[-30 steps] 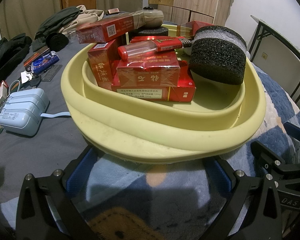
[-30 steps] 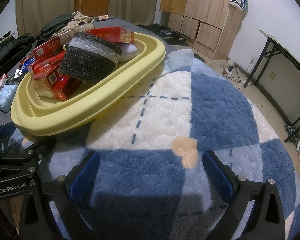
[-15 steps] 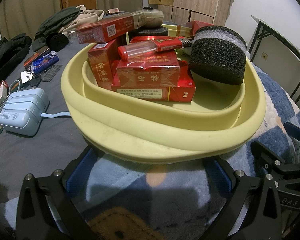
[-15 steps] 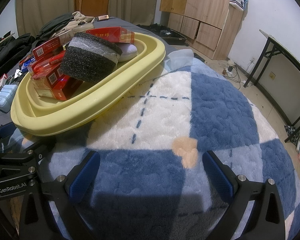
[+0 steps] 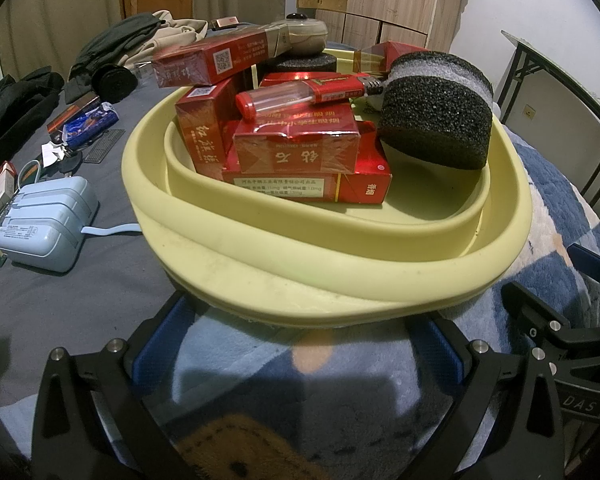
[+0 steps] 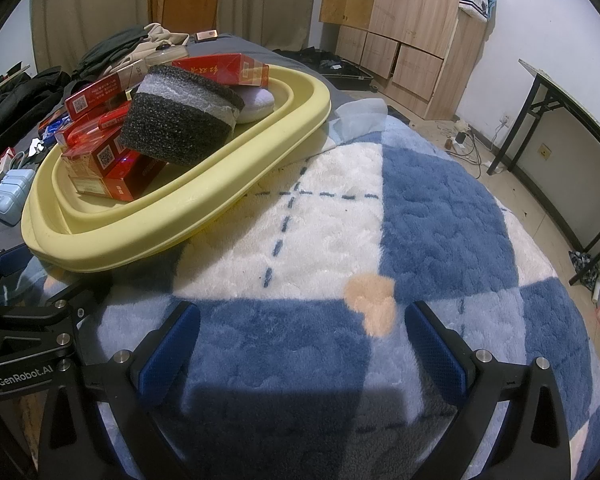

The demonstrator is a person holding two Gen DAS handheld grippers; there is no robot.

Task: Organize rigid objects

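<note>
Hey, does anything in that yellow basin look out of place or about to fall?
Yes. The yellow basin is piled loosely: one long red carton lies tilted across the top of the red boxes, overhanging the rim, and the black foam block leans on the edge. The basin's collapsed wall sags unevenly.

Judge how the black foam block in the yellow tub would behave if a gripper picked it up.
The black foam block looks porous, so probably light and squashy under the fingers. Its rough surface should grip well rather than slip. It leans on the yellow tub rim and the red boxes, so lifting it may shift them.
</note>
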